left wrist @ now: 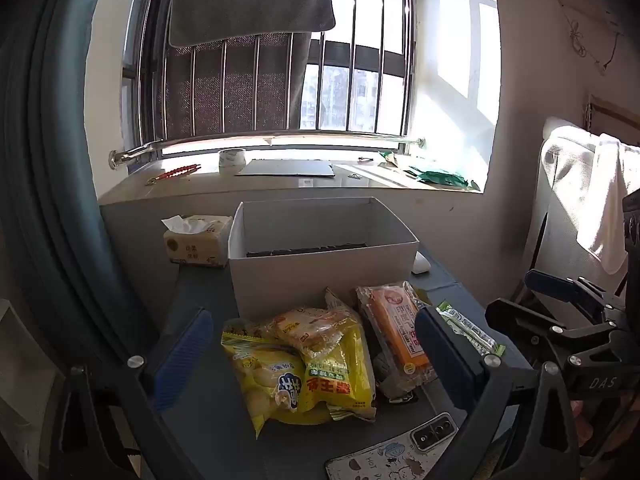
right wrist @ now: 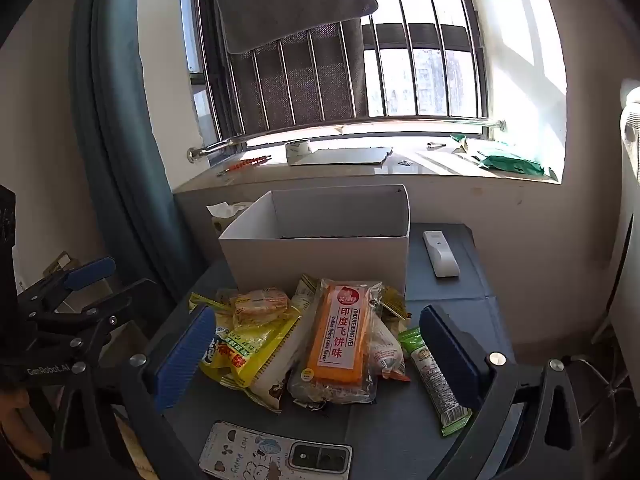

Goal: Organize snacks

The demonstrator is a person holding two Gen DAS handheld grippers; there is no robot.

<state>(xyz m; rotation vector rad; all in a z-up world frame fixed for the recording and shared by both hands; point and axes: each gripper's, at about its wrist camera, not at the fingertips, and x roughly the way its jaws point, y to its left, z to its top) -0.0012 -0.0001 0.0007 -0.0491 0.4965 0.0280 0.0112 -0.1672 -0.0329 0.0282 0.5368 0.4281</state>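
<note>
A pile of snack packets lies on the dark table in front of an open white box. Yellow bags sit at the left of the pile, and an orange cake packet lies in the middle. A thin green stick packet rests at the right. My left gripper hovers open above the yellow bags, touching nothing. My right gripper hangs open over the orange packet, also holding nothing. Each gripper shows at the edge of the other's view.
A phone in a patterned case lies at the table's near edge. A tissue pack stands left of the box, and a white remote lies to its right. Behind are a windowsill with clutter and a teal curtain.
</note>
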